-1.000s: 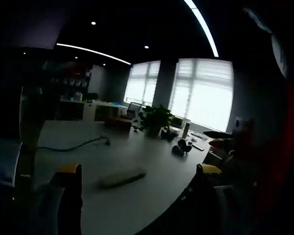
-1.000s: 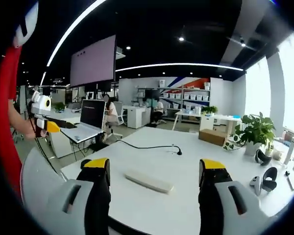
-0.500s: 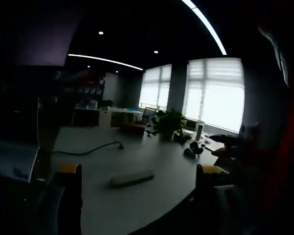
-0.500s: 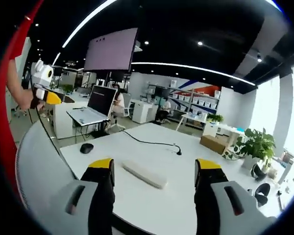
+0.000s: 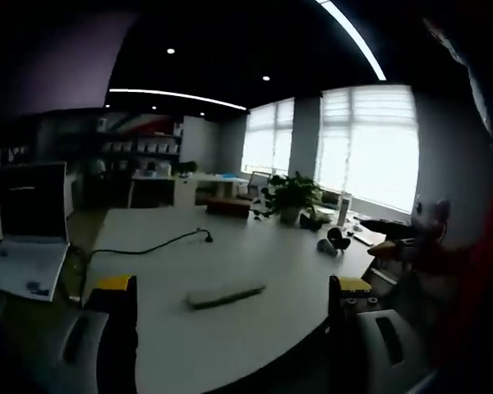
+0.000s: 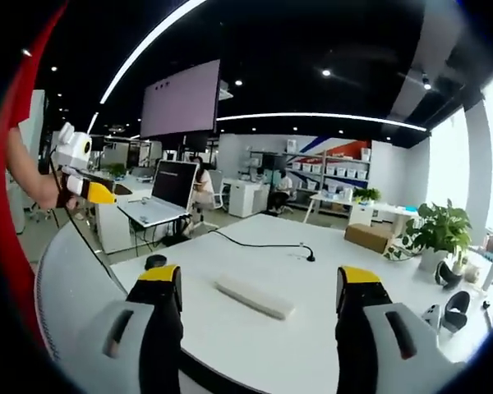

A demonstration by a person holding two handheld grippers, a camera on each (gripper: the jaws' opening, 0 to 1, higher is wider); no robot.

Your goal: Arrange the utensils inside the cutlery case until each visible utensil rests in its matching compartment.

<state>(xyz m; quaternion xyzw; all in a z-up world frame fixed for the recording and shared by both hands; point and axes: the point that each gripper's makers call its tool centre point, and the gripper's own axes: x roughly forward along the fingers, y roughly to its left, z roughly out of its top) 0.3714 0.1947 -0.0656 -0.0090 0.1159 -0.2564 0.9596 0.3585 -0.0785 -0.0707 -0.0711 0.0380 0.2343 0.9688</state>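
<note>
Office ceiling strips and bright blinds frame the left gripper view, where a wide white surface (image 5: 230, 263) spreads ahead. On it the closed cutlery case (image 5: 226, 293) lies flat, a pale long box, beyond and between the yellow-tipped jaws of the left tool (image 5: 232, 287), which stand wide apart and released, holding nothing. A black cable (image 5: 152, 246) runs across the far part, a potted plant (image 5: 292, 195) stands far right, and a laptop (image 5: 29, 238) sits at left.

Right gripper view: the case (image 6: 255, 297) again lies on the surface (image 6: 312, 279), between the spread, released jaws of the right tool (image 6: 259, 279). The other tool (image 6: 82, 176), held in a hand (image 6: 45, 190), shows at far left.
</note>
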